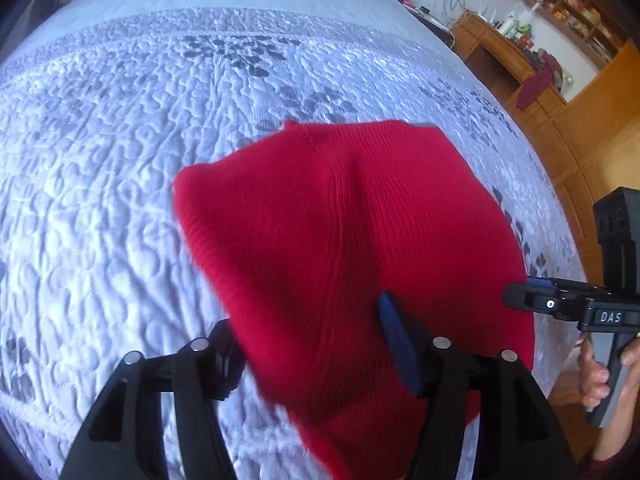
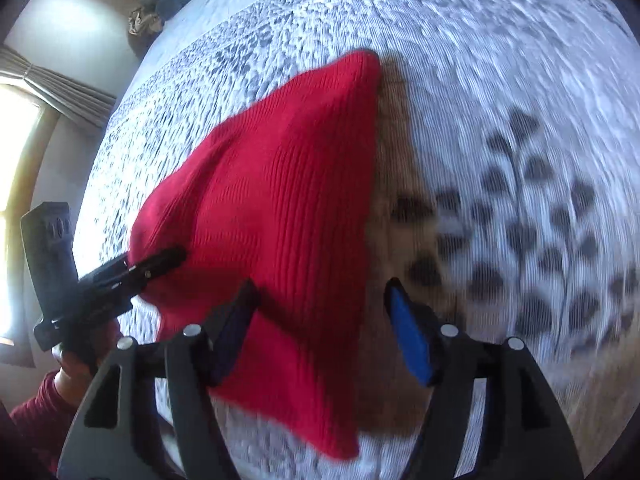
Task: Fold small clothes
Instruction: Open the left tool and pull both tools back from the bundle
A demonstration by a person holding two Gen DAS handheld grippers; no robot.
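A red knitted garment lies in a loose, peaked heap on the white quilted bedspread. My left gripper stands open over its near edge, the cloth running between the spread fingers with no pad pressing on it. My right gripper is open too: its left finger rests against the cloth and its blue pad is clear of it. Each gripper shows in the other's view, the right gripper at the garment's right edge and the left gripper at its left edge.
A wooden desk and shelves crowded with small items stand past the bed's right side. A bright window with curtains is on the left. Bundled cloth lies at the bed's far end. A hand and a red sleeve hold the grippers.
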